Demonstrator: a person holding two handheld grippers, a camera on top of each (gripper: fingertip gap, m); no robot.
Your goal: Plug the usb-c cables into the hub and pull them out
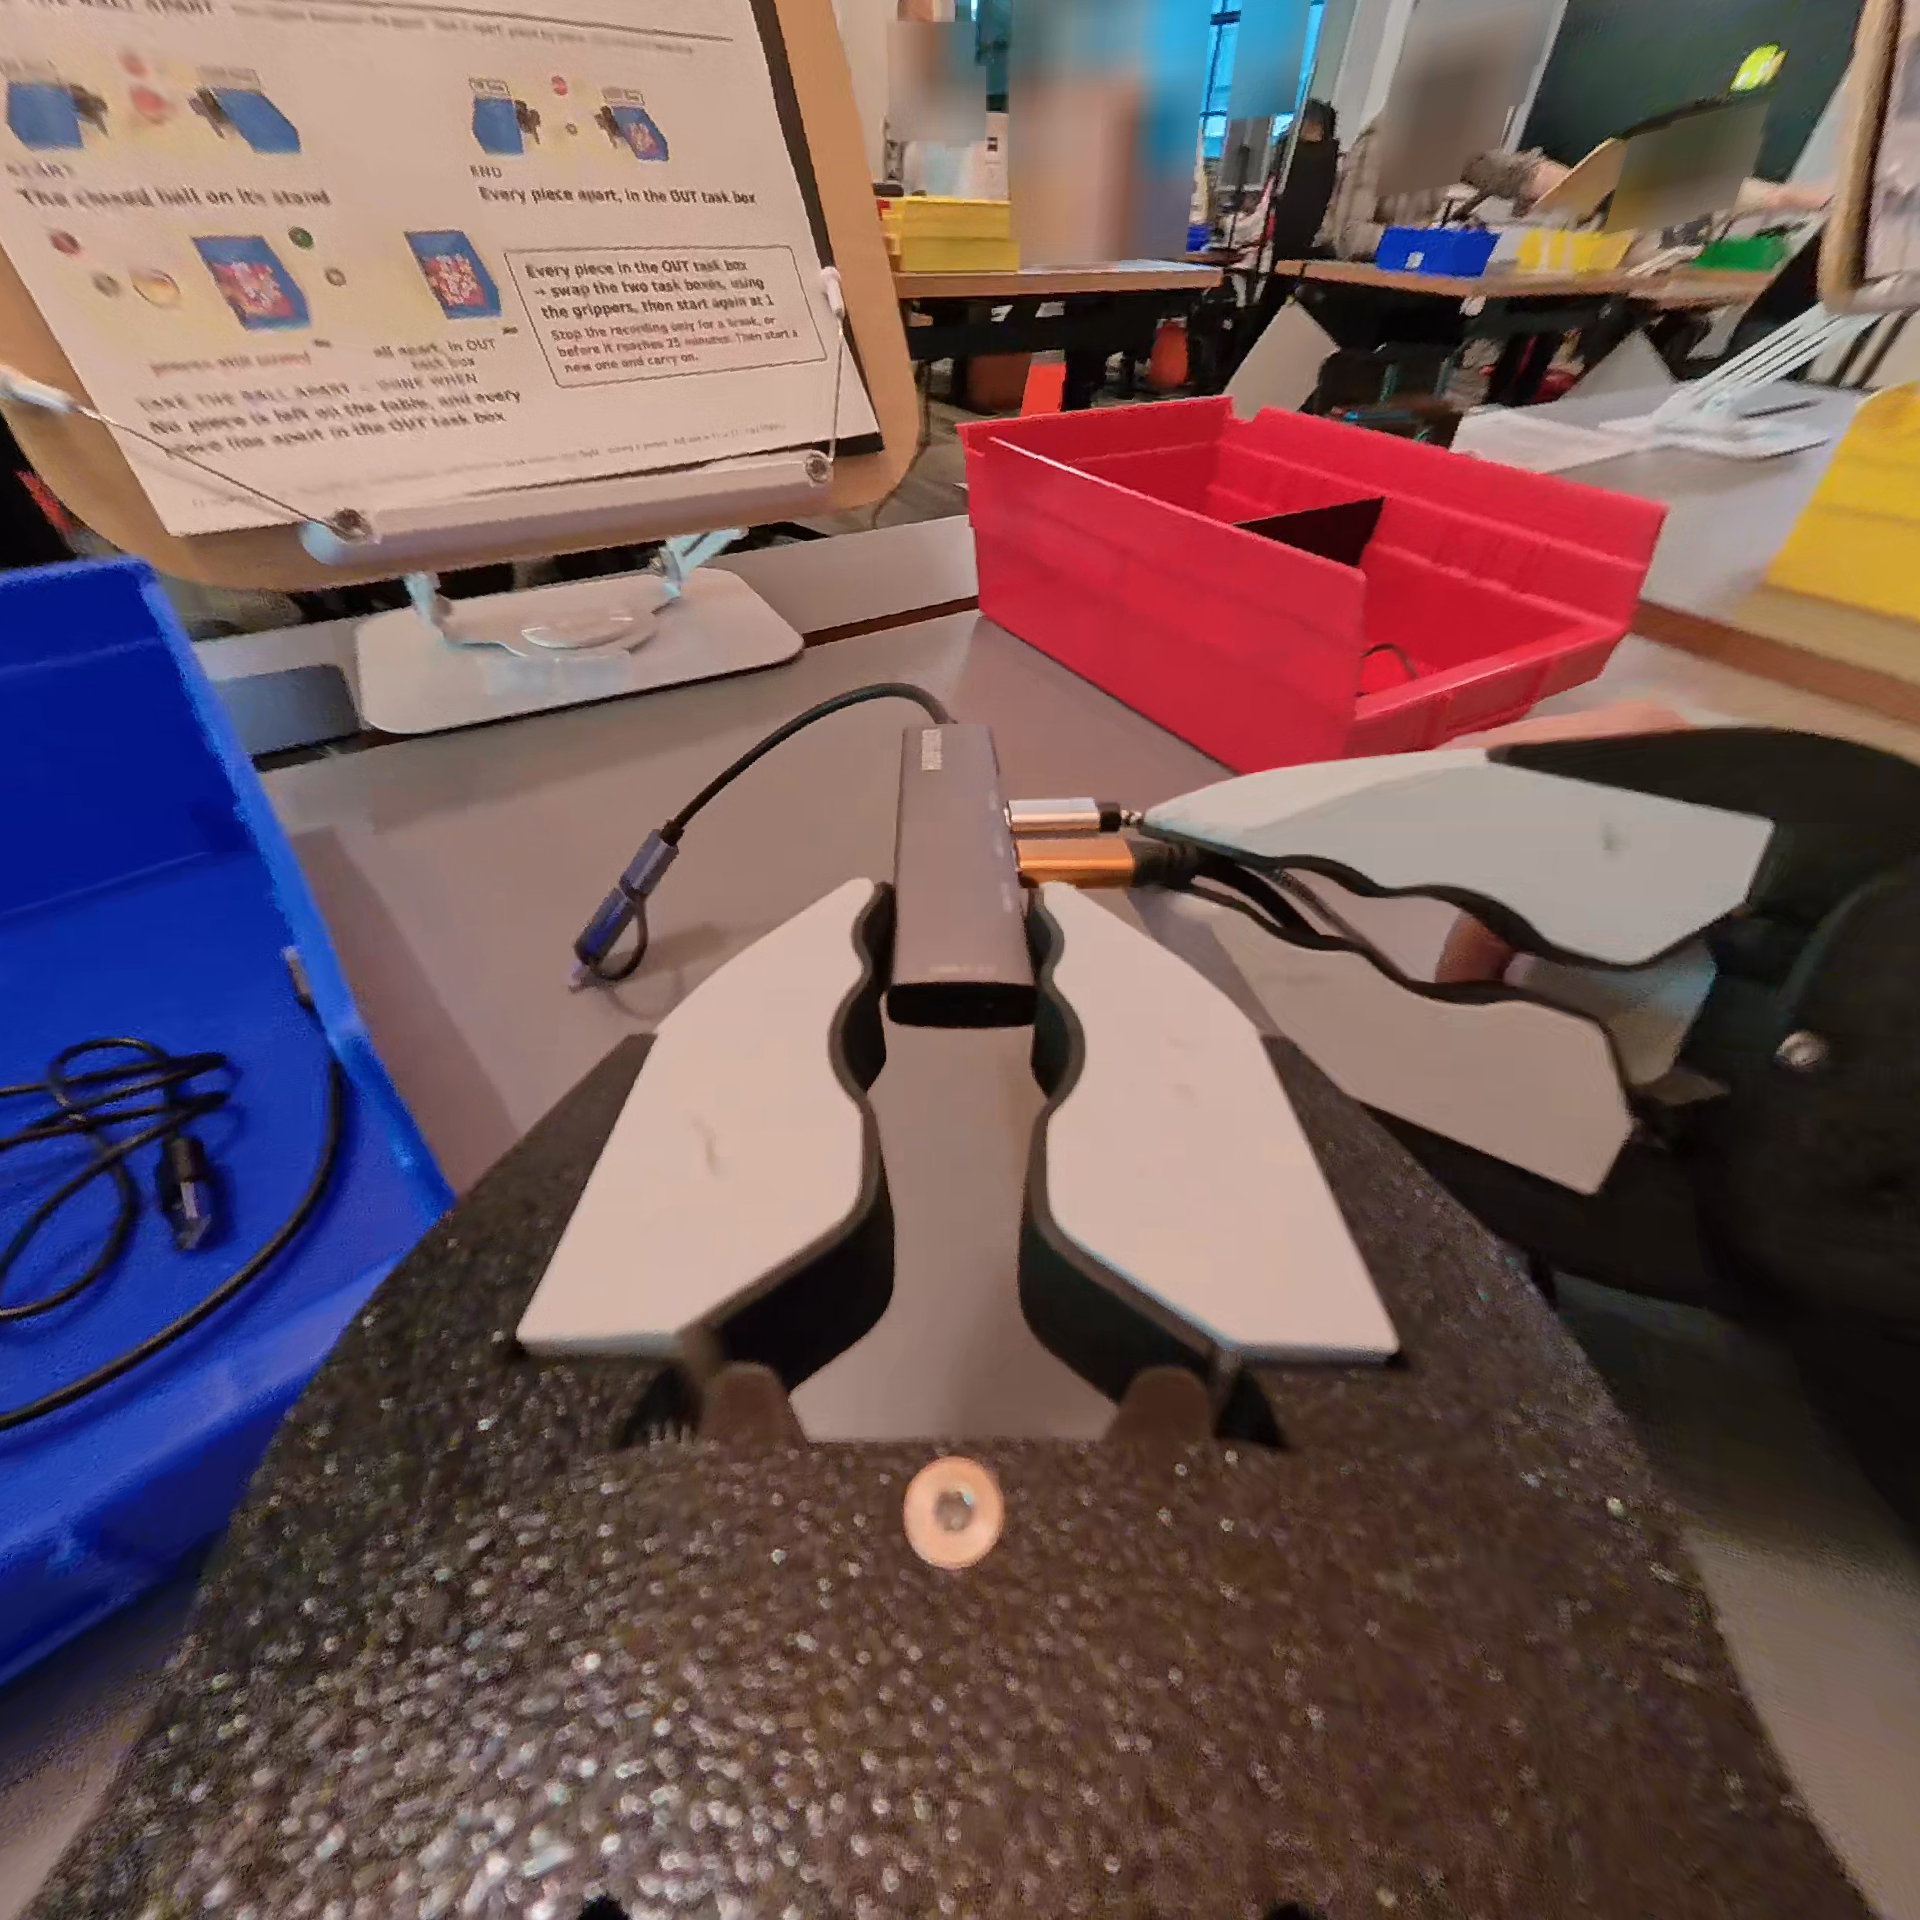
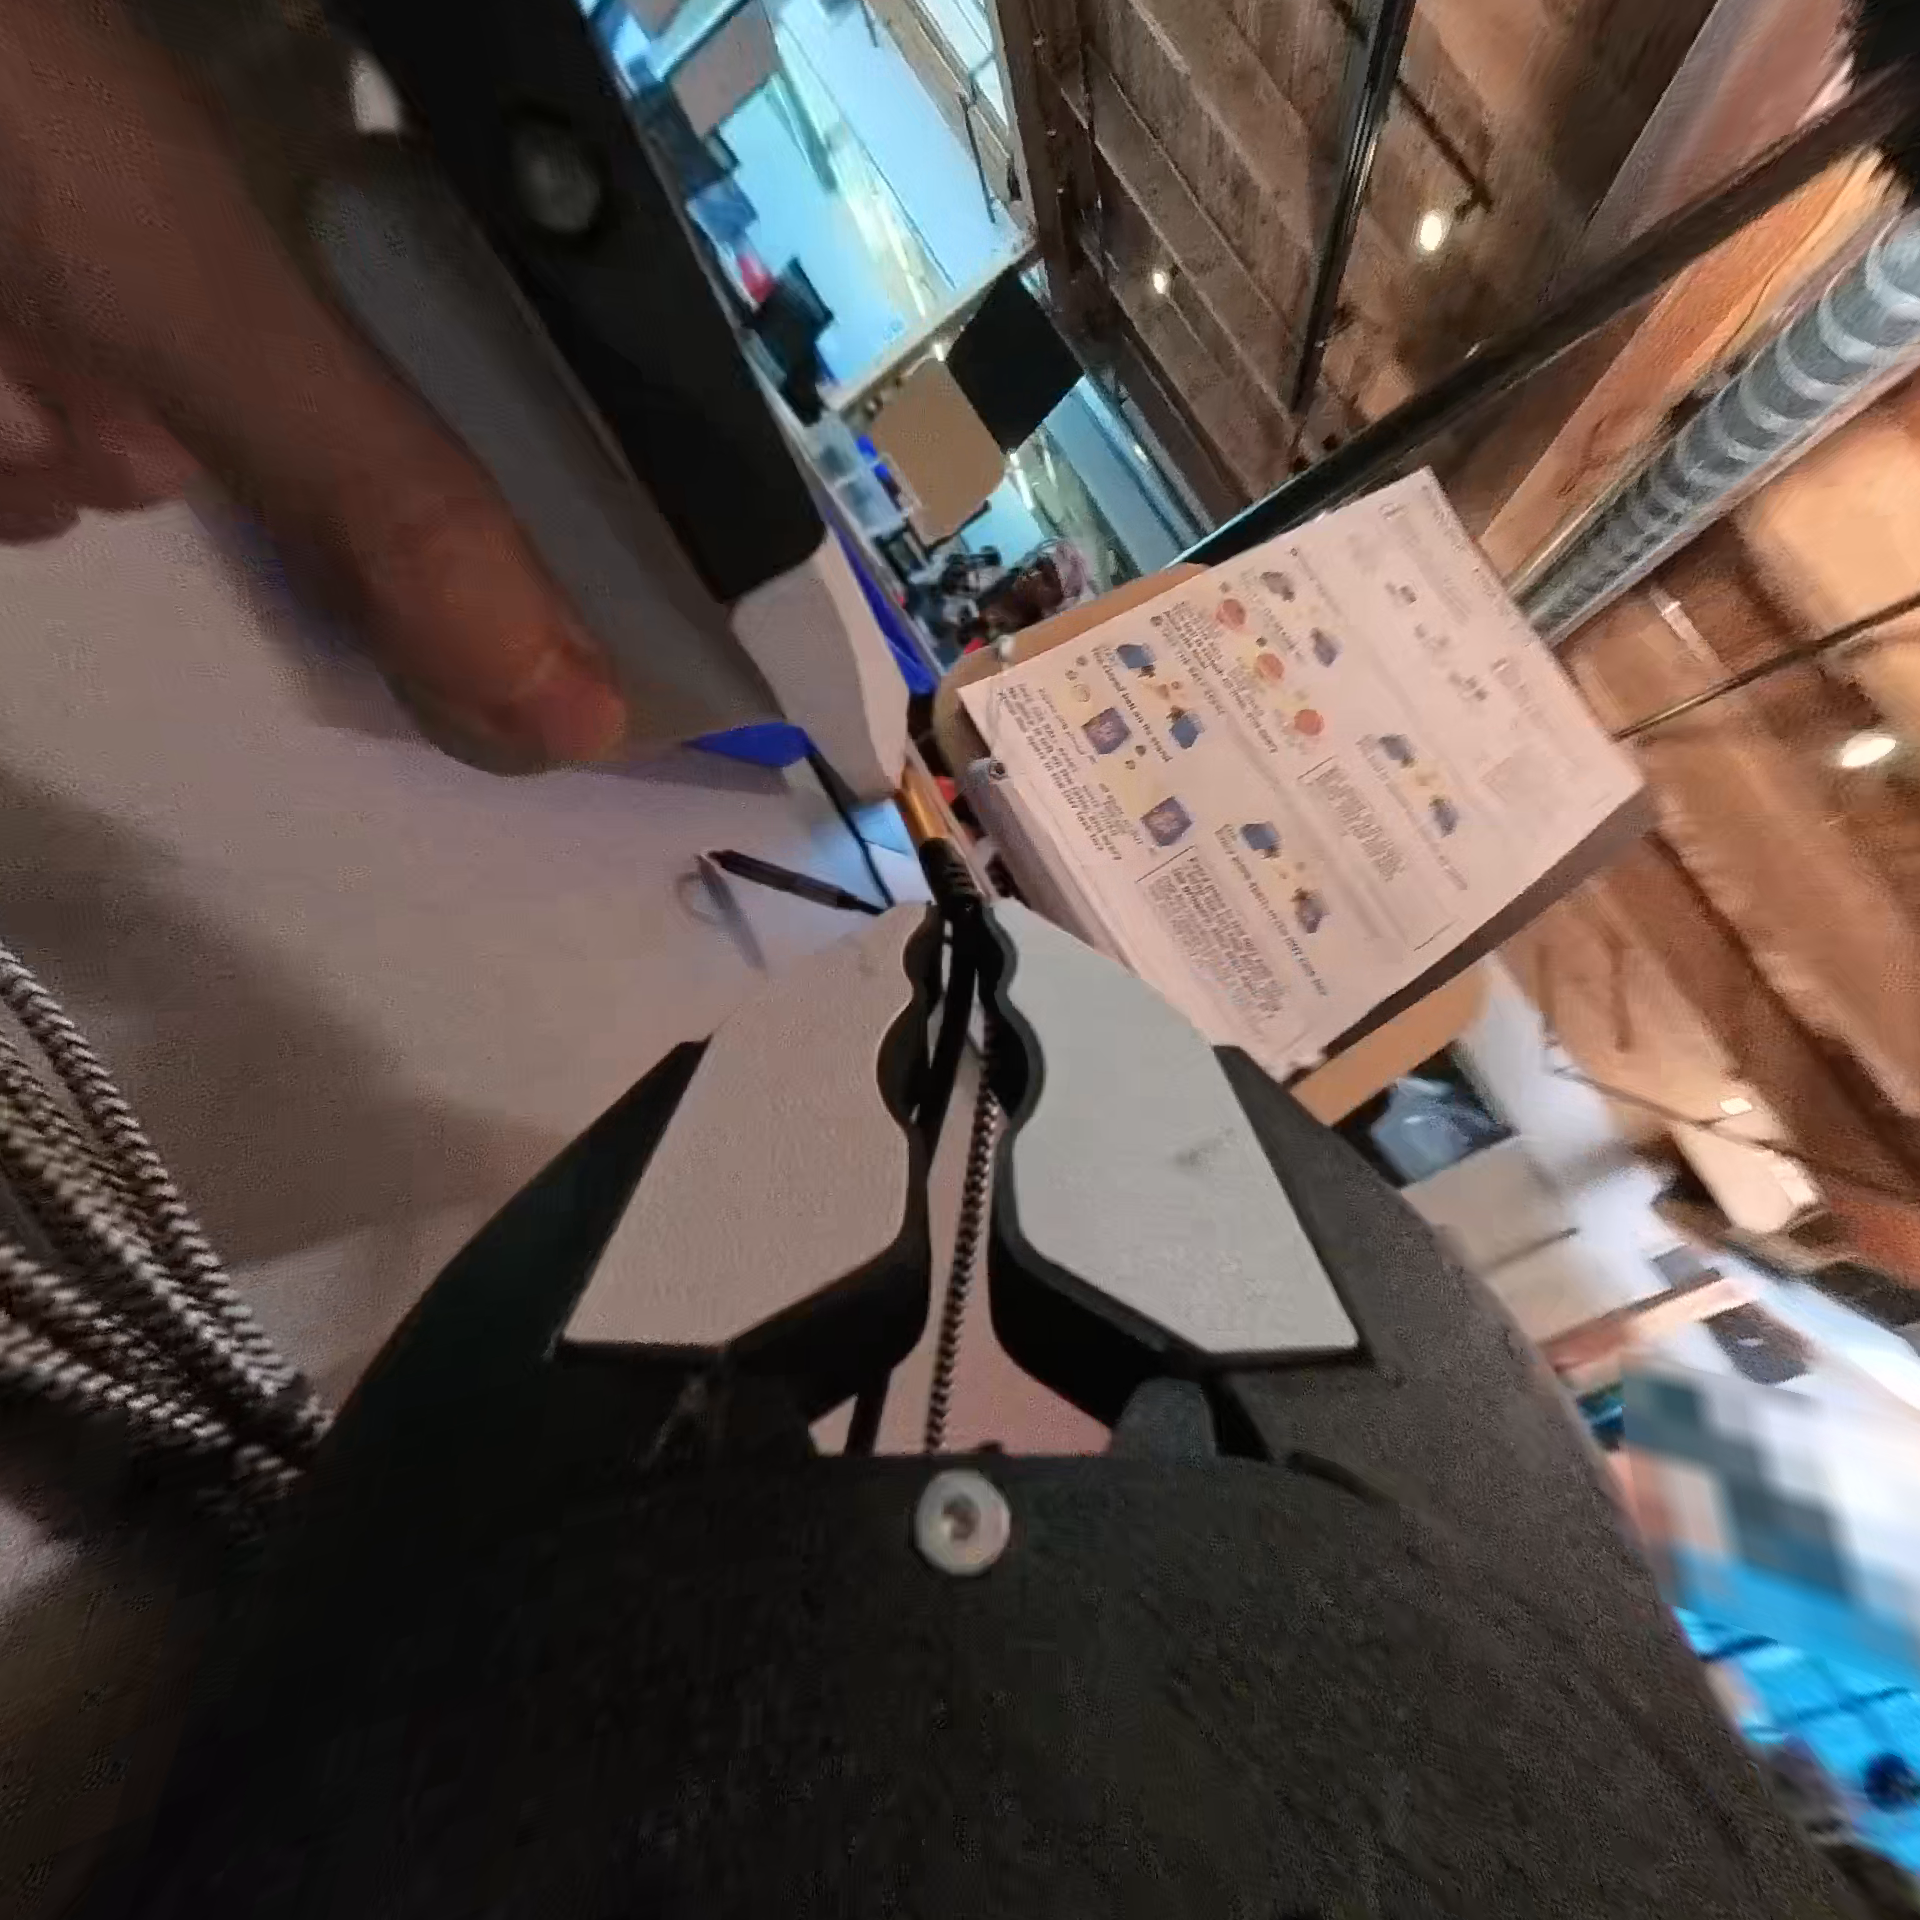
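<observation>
1. We see our left gripper (image 1: 958,914) pinching the near end of the grey hub (image 1: 951,862), one finger pressed to each long side; the hub lies on the grey table (image 1: 499,831).
2. Two plugs sit in the hub's right side, a silver plug (image 1: 1055,816) farther off and a gold plug (image 1: 1075,862) nearer.
3. Our right gripper (image 2: 951,920) comes in from the right, its jaws nearly together around the cables (image 2: 961,1039) just behind the gold plug; we cannot tell how firmly it grips.
4. The hub's own lead (image 1: 748,769) curls left.
5. A blue bin (image 1: 156,831) stands left with a black cable (image 1: 125,1143) inside, a red bin (image 1: 1174,582) far right, and a sheet on a stand (image 1: 436,260) far left.
</observation>
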